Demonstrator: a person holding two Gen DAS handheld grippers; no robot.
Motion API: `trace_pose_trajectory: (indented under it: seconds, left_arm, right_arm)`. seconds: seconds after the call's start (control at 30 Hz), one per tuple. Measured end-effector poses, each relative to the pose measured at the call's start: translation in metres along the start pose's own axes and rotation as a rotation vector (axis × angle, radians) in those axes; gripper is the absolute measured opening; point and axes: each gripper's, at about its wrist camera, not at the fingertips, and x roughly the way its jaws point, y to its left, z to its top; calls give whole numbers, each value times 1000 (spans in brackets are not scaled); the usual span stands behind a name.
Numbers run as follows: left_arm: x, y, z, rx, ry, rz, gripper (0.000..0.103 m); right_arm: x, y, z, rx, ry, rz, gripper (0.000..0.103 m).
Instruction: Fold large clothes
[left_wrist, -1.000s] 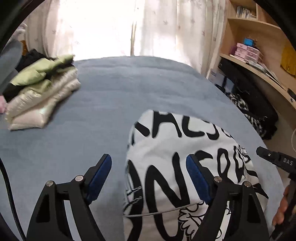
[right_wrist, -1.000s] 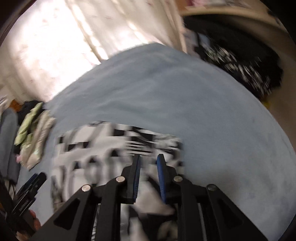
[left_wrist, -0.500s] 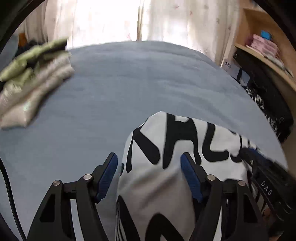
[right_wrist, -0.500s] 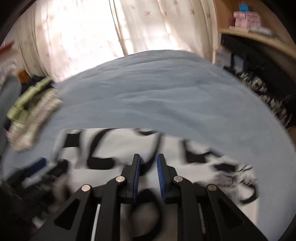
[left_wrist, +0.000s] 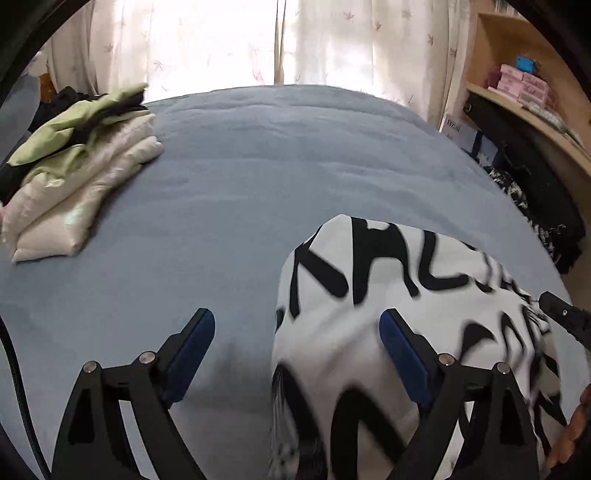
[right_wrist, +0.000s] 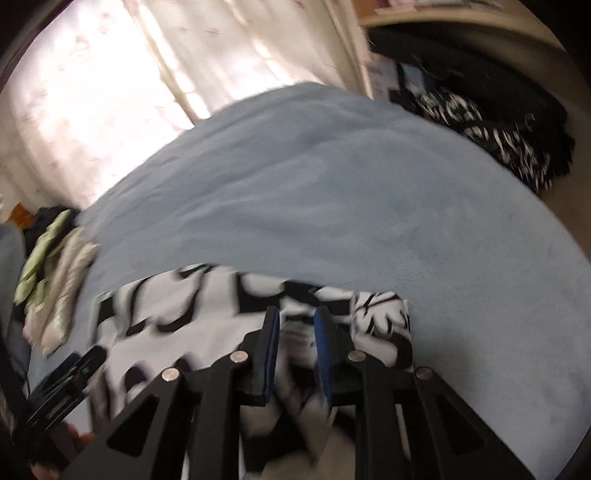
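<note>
A white garment with big black lettering (left_wrist: 388, 295) lies on the blue bed cover (left_wrist: 258, 166). My left gripper (left_wrist: 295, 332) is open, its blue pads apart over the garment's left edge, holding nothing. My right gripper (right_wrist: 295, 328) is nearly closed, with a fold of the same garment (right_wrist: 184, 306) between its blue pads. The right gripper's tip (left_wrist: 561, 317) shows at the right edge of the left wrist view. The right wrist view is blurred.
A stack of folded cream and green clothes (left_wrist: 74, 177) sits at the bed's far left. Curtains (left_wrist: 258, 44) hang behind the bed. A wooden shelf (left_wrist: 524, 110) with boxes and dark clothing (right_wrist: 498, 136) stands along the right side.
The garment was lifted and swung toward the left gripper, then dropped back to the right. The left gripper stayed open and drew back a little. The right gripper stayed clamped.
</note>
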Motion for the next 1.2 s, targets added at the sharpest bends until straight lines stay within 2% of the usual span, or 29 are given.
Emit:
trace_pose_trajectory:
  seconds: [0.1,0.23,0.3,0.37,0.43,0.6,0.67,0.87,0.9,1.0,1.07,1.2]
  left_arm:
    - [-31,7,-17,-34,-9,-55,90]
    - [-59,10,-48,-57,-7,-84,90]
    - [-67,6,-67,-33,-6,-71,90]
    - [-65,5,-84,-3,15,-48,90]
    - [-56,8,-97,9,62,-6,90]
    - [-56,34,-102,-37,74,2,90]
    - [-59,42,-102,-55,82,15,90]
    - [-75,54,-108,-87,95,-8,90]
    - [-77,53,-108,-86,96,-19,90]
    - [-85,50,-107,-75,108,-60,90]
    - [-90,48,-105,-71,112,-98,90]
    - [-91,42,-95,-81,144,-197,90]
  right_arm:
    - [-22,16,-19,-35,7,62,23]
    - [-35,41,-56,-77,59,126,23]
    - [-35,51,-77,-103,92,154,23]
    - [-32,54,-94,-127,117,146,23]
    - [-28,49,-110,-131,139,115,23]
    - [-50,16,-121,-82,102,87,23]
    - [-60,3,-121,-57,100,111,22]
    - [-91,-11,-122,-65,102,105,23]
    - [-94,-13,-123,-58,104,103,24]
    - [-101,-21,-120,-25,117,112,37]
    - [-103,-27,-115,-5,127,105,54]
    - [-106,-46,-100,57,133,125,60]
